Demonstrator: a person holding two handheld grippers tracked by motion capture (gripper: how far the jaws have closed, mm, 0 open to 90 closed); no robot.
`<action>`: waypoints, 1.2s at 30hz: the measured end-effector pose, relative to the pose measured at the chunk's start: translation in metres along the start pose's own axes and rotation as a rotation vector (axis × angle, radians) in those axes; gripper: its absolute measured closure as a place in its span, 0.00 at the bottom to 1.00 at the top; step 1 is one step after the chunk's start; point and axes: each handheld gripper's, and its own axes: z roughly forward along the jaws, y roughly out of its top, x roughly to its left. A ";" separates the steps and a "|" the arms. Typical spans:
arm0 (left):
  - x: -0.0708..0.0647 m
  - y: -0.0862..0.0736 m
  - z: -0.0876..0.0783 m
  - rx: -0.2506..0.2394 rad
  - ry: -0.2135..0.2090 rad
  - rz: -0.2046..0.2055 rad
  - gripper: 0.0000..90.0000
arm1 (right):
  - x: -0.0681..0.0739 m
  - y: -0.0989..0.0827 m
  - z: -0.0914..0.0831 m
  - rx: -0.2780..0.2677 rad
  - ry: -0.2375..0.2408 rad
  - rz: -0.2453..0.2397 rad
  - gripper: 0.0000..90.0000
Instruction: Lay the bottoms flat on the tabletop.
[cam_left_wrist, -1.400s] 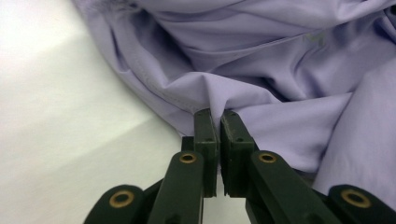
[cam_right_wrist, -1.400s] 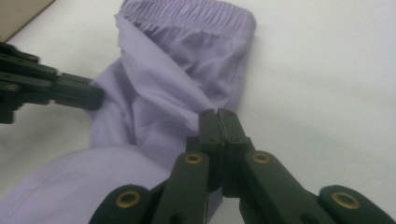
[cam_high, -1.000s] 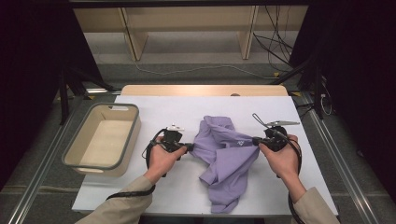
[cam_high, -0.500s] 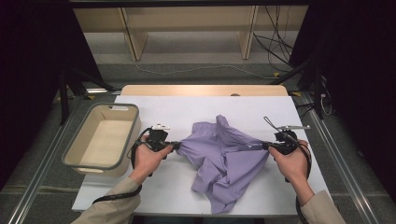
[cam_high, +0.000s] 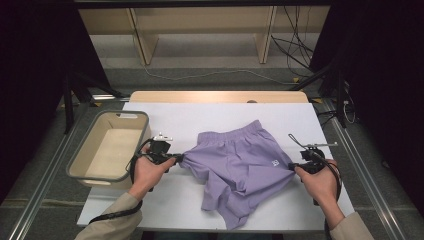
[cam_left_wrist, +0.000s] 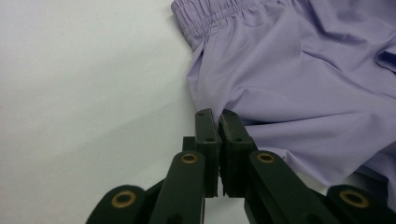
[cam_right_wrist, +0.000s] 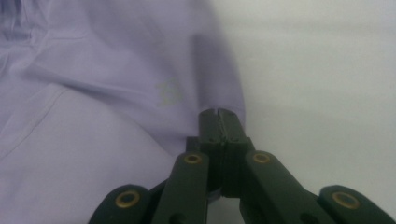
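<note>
The shorts are plain lilac with a small pale logo. The table is white. The bin is grey outside, beige inside.

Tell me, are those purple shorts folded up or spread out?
Mostly spread: the purple shorts lie stretched on the table between both grippers, one leg still rumpled.

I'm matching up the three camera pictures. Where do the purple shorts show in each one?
High view: purple shorts lie mid-table, stretched between both grippers.
Left gripper view: shorts fill the upper right, edge pinched in the jaws.
Right gripper view: shorts cover the left, edge pinched in the jaws.
Shared landmark: the small pale logo, also in the right gripper view.
</note>
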 end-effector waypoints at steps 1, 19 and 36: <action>0.000 0.000 0.000 0.001 0.004 0.005 0.96 | 0.000 -0.001 -0.001 0.001 0.003 0.002 1.00; -0.003 0.039 0.032 -0.080 0.038 0.072 0.52 | 0.019 0.039 0.011 -0.116 0.012 -0.159 0.46; -0.020 0.034 0.074 0.055 0.079 0.167 0.56 | 0.047 0.081 0.084 0.012 -0.014 -0.281 0.62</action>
